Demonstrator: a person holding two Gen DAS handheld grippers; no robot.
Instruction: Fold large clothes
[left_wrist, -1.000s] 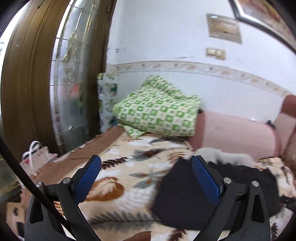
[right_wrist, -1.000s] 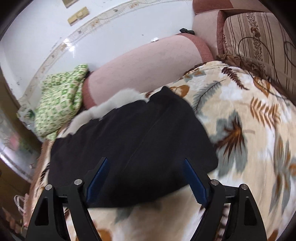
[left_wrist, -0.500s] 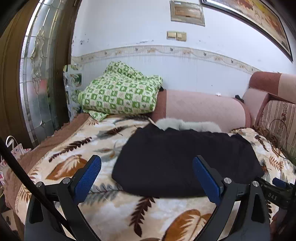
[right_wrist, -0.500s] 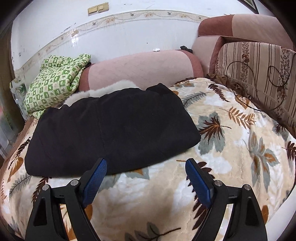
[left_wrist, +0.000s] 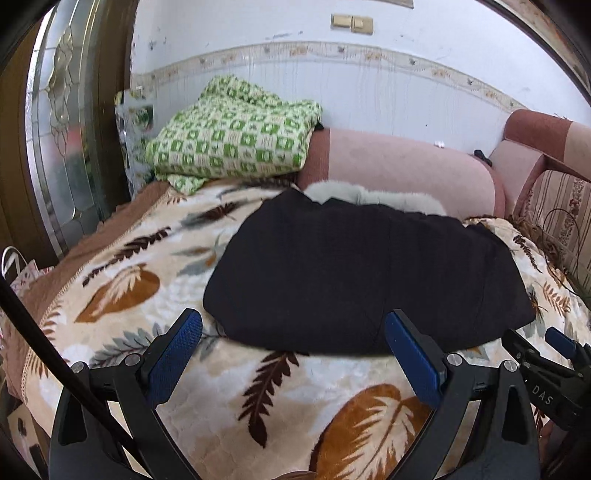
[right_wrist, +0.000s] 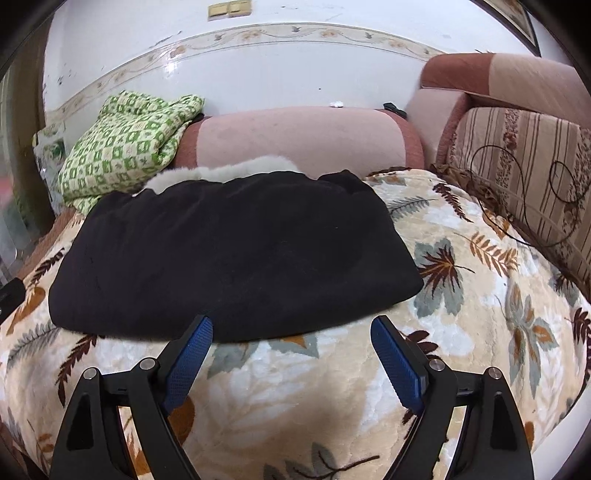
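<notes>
Both pairs of blue-padded fingers stand wide apart with nothing between them: the left gripper (left_wrist: 293, 341) and the right gripper (right_wrist: 291, 345) each hover over the leaf-patterned blanket (right_wrist: 461, 332) just short of the near edge of the black garment (left_wrist: 362, 273), touching neither cloth. Left fingers (left_wrist: 177, 349) frame the garment's near left part; the right fingers (right_wrist: 395, 360) frame its near right part. In the left wrist view the other gripper shows only as a black tip with a blue pad at the right border, mostly cut off. The garment lies folded flat across the bed, its long side toward the grippers; how many layers it has cannot be told, since the black cloth swallows its creases. A pale fluffy trim (right_wrist: 229, 170) peeks out behind its far edge, partly hidden. Beyond lie a pink bolster (left_wrist: 399, 173) against the wall and a green checked blanket (left_wrist: 236, 136) heaped at the far left.
</notes>
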